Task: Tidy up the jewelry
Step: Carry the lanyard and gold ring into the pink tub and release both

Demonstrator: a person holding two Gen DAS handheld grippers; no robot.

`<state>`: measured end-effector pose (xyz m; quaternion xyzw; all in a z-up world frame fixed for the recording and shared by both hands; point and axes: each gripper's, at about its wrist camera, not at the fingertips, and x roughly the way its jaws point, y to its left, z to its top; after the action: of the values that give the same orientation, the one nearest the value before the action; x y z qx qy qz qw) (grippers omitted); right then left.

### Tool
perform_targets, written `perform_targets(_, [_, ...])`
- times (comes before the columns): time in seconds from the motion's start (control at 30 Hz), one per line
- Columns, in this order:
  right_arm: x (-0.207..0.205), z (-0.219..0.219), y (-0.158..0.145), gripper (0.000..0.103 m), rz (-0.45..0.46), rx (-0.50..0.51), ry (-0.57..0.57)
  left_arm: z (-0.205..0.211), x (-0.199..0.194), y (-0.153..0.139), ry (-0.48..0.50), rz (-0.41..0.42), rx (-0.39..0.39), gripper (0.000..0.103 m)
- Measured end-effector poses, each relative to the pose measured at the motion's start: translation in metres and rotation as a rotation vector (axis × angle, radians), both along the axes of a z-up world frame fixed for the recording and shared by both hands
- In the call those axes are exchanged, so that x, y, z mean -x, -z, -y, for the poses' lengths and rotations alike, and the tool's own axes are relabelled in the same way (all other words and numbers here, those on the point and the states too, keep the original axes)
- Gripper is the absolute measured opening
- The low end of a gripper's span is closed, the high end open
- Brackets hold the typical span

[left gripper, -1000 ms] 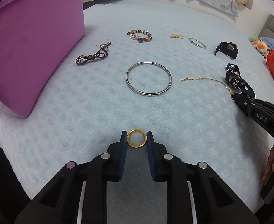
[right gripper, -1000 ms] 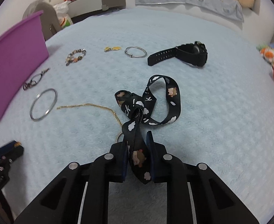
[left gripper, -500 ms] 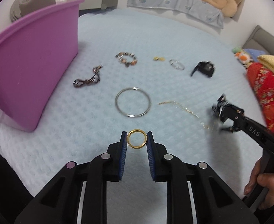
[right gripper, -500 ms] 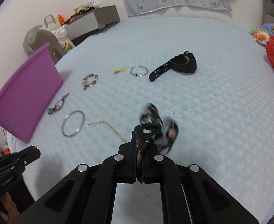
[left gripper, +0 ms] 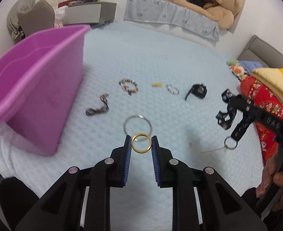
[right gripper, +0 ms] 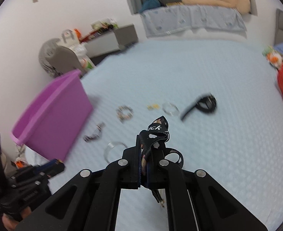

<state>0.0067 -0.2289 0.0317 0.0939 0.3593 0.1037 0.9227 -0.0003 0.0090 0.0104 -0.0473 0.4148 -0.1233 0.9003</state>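
My left gripper [left gripper: 141, 144] is shut on a gold bangle [left gripper: 141, 143] and holds it above the light blue bedspread. My right gripper [right gripper: 144, 154] is shut on a black patterned lanyard [right gripper: 156, 130], lifted off the bed; it also shows in the left wrist view [left gripper: 227, 113], with its key ring [left gripper: 231, 144] dangling and a thin gold chain [left gripper: 207, 150] trailing from it. A purple bin [left gripper: 33, 88] stands at the left. On the bed lie a large silver bangle [left gripper: 137, 124], a brown cord bracelet [left gripper: 98, 107], a beaded bracelet [left gripper: 128, 85], a small gold charm [left gripper: 156, 84], a thin silver bracelet [left gripper: 172, 89] and a black watch [left gripper: 198, 91].
A red patterned cushion [left gripper: 260, 104] and soft toys [left gripper: 236, 68] lie at the bed's right edge. A teddy bear [left gripper: 222, 7] sits on the blue-covered bench beyond the bed. A grey chair [left gripper: 37, 17] and a cabinet [left gripper: 89, 13] stand behind the bin.
Both grippers have risen away from the bed. The right one has lifted the lanyard fully off the bedspread, dragging the gold chain. The left still holds the gold bangle.
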Motion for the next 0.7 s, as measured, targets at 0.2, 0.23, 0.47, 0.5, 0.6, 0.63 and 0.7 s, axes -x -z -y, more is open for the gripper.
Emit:
perform_targets(0.2, [-0.017, -0.045, -0.066, 0.004, 0.114, -0.018, -0.095, -0.034, -0.015, -0.042, -0.025, 0.040, 0.028, 0.021])
perform_targets(0.23, [-0.022, -0.056, -0.079, 0.004, 0.134, -0.026, -0.118, -0.041, -0.019, -0.052, -0.031, 0.049, 0.029, 0.021])
perform_targets(0.47, [-0.055, -0.126, -0.159, 0.004, 0.248, -0.084, -0.261, -0.094, -0.049, -0.112, -0.085, 0.106, 0.005, 0.021])
perform_targets(0.5, [-0.062, -0.139, -0.170, 0.004, 0.261, -0.092, -0.283, -0.101, -0.053, -0.118, -0.092, 0.107, 0.004, 0.021])
perform_targets(0.6, [-0.079, -0.173, -0.194, 0.004, 0.277, -0.112, -0.344, -0.130, -0.070, -0.141, -0.135, 0.117, -0.010, 0.021])
perform_targets(0.63, [-0.086, -0.187, -0.201, 0.004, 0.277, -0.122, -0.370, -0.137, -0.074, -0.146, -0.147, 0.123, -0.018, 0.021])
perform_targets(0.7, [-0.098, -0.210, -0.211, 0.004, 0.270, -0.130, -0.413, -0.153, -0.082, -0.154, -0.179, 0.130, -0.032, 0.021])
